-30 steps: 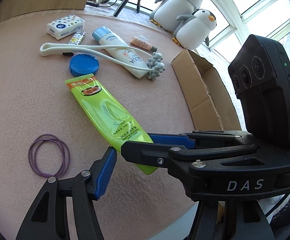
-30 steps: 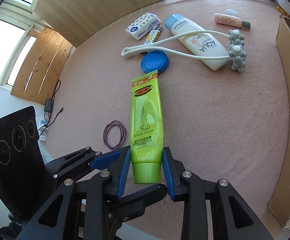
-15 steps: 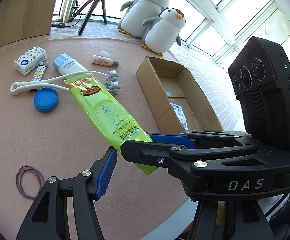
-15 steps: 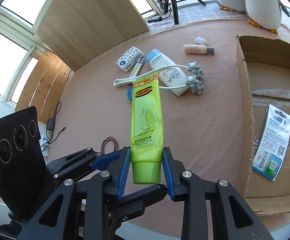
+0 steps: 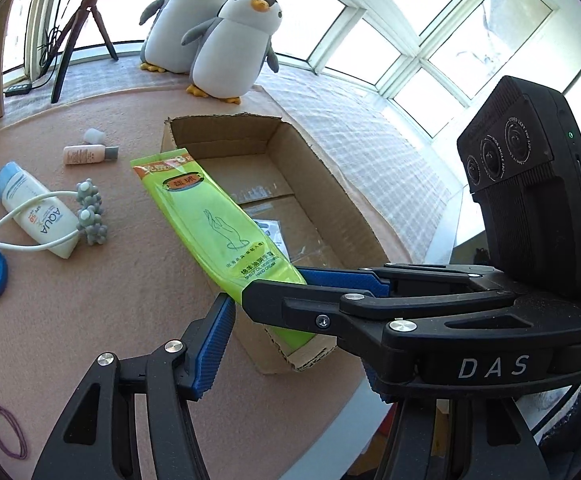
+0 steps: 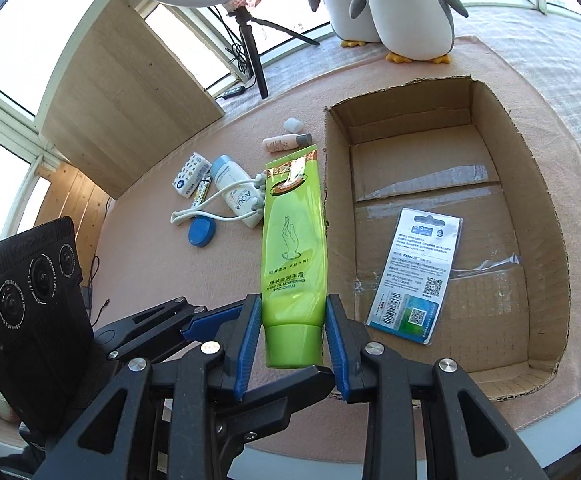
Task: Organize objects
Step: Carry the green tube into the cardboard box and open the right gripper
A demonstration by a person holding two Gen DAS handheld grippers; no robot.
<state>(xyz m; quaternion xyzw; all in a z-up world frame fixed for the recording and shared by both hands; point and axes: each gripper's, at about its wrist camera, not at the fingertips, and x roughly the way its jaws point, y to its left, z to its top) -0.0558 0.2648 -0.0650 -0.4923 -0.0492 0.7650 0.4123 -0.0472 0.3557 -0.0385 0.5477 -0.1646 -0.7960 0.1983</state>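
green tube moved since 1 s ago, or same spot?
Yes. The green tube, clamped in the right gripper, was lifted off the mat and carried away from the blue lid toward the cardboard box.

- The lime-green plastic hand-cream tube (image 6: 293, 248) looks glossy and smooth.
- The open brown cardboard box (image 6: 546, 208) is matt, with rough torn rims and shiny clear tape across its floor.
- The pink cloth table cover (image 5: 90, 300) looks soft and matt.
- The black plastic right gripper (image 6: 292, 344) has ribbed blue pads (image 6: 248, 344) and bright metal screws.
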